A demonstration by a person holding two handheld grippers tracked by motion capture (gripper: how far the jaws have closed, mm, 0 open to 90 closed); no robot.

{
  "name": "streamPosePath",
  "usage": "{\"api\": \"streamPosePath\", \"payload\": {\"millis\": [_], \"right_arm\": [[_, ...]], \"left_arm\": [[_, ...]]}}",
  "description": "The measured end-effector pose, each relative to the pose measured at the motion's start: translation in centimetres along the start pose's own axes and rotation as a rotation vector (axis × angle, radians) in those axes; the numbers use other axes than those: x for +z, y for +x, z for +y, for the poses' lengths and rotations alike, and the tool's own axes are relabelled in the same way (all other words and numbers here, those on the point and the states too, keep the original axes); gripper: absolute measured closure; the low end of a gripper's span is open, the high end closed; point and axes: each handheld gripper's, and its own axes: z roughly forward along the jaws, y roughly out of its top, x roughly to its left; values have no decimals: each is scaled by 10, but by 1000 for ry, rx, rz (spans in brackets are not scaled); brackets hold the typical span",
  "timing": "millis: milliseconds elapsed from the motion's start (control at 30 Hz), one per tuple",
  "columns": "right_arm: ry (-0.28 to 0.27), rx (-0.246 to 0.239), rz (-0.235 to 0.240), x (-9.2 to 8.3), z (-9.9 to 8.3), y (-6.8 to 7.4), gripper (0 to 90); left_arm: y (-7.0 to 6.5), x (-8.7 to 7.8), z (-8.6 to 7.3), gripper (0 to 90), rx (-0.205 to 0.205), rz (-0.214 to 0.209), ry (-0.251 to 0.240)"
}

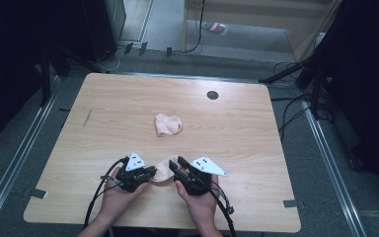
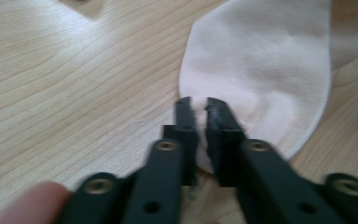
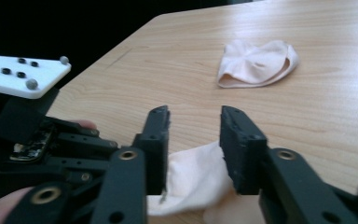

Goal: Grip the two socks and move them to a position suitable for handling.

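Two pale pink socks lie on the wooden table (image 1: 128,108). One, crumpled, rests at the middle (image 1: 168,124), also seen far off in the right gripper view (image 3: 256,63). The other sock (image 1: 162,171) lies near the front edge between both grippers. My left gripper (image 1: 153,171) is shut on this sock's rounded edge (image 2: 261,56), with fabric pinched between its tips (image 2: 198,105). From the right, my right gripper (image 1: 175,162) stands open, its jaws (image 3: 195,114) apart over the sock's other end (image 3: 191,179) without pressing it.
A dark round hole (image 1: 212,95) sits in the tabletop at the far side. Cables and black stand legs (image 1: 296,74) surround the table on the floor. The left gripper's white plate (image 3: 23,74) is close beside the right jaws.
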Motion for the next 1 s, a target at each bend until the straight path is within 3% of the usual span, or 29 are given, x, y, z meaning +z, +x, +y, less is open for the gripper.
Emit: {"api": "streamPosePath", "payload": {"millis": [100, 200, 333, 433, 500, 567, 767, 900, 1000], "right_arm": [[-18, -2, -3, -7, 7, -5, 575], [-1, -16, -43, -12, 12, -15, 560], [75, 34, -105, -14, 11, -38, 546], [141, 82, -103, -15, 3, -51, 543], [152, 107, -98, -14, -2, -55, 556], [156, 135, -83, -10, -5, -55, 556], [232, 129, -87, 5, -19, -42, 541], [256, 75, -132, 10, -26, -35, 581], [276, 14, -173, 12, -28, -29, 692]], "left_arm": [[2, -1, 0, 900, 15, -3, 3], [6, -4, -1, 900, 31, 7, 6], [16, -11, -1, 900, 18, 0, -16], [21, -17, -1, 900, 13, -11, -31], [22, -18, -1, 900, 34, -15, -29], [21, -17, -1, 900, 50, -13, -24], [23, -16, -2, 900, 52, -4, -8], [22, -15, -3, 900, 65, 5, -2], [21, -14, -3, 900, 69, 4, -2]]}}
